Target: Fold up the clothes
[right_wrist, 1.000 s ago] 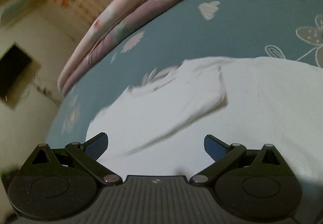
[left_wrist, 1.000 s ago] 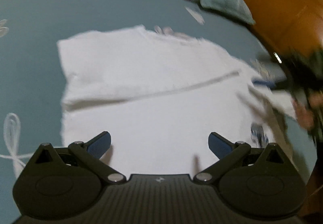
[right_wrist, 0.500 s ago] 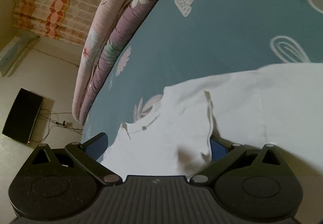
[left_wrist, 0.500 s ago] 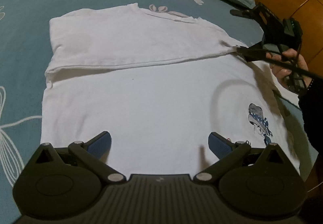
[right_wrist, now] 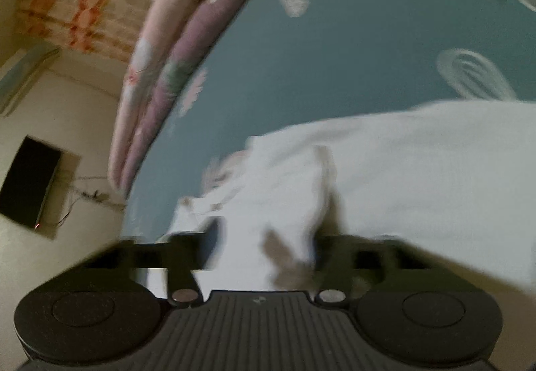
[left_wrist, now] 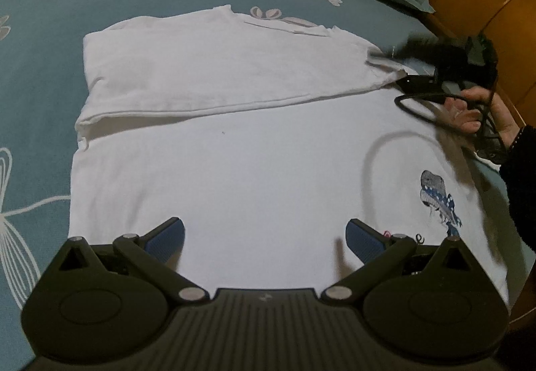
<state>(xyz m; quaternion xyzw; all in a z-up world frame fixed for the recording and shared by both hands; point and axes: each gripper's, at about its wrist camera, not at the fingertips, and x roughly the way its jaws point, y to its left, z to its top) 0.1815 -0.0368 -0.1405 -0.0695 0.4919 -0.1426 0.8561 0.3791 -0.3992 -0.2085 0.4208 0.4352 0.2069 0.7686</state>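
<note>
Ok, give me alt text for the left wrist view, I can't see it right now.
A white T-shirt lies flat on a teal bedsheet, its far side folded over. The left tongs hover open over its near edge. At the right, the right tongs, held by a hand, are at the fold's corner.

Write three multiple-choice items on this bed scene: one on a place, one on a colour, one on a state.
1. Where does the white cotton T-shirt lie?
A. teal flower-print bedsheet
B. wooden floor
C. chair

2. What colour is the shirt's small printed figure?
A. red
B. blue and grey
C. green

3. How do the left gripper's jaws stand?
A. clamped on cloth
B. hidden
C. apart

Key: 1 A, sheet shows around the shirt; 2 B, the print near the shirt's right edge; 3 C, shirt visible between the blue pads.
</note>
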